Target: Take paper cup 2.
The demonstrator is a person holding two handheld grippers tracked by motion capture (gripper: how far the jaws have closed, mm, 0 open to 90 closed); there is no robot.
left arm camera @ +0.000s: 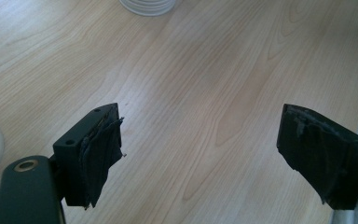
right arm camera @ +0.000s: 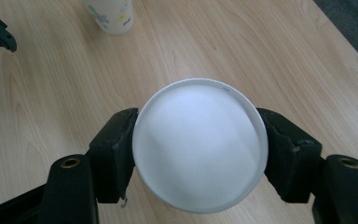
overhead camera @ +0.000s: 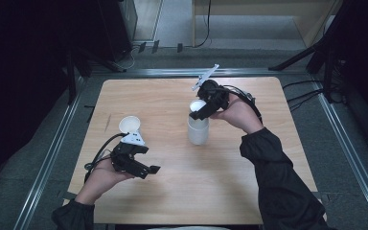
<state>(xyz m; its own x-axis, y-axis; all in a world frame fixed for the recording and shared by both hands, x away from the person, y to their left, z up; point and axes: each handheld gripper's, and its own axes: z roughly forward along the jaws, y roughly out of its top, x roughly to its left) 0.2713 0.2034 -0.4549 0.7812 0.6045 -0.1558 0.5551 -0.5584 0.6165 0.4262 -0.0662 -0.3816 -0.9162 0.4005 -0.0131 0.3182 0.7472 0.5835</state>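
One round white plastic lid (right arm camera: 199,143) clamped between right gripper (right arm camera: 199,149) fingers, plain, glossy; left gripper (left arm camera: 200,154) fingers wide, empty; white cup (overhead camera: 198,129) partly hidden beneath.

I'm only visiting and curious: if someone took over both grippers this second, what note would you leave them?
Right gripper: shut on the white cup, jaws at its rim, at the table's middle.
Left gripper: open, holding nothing, above bare wood near the front left.
Second white cup: beside the left gripper, untouched.
Done: one cup gripped. Left: probably bringing the two cups together, perhaps stacking.
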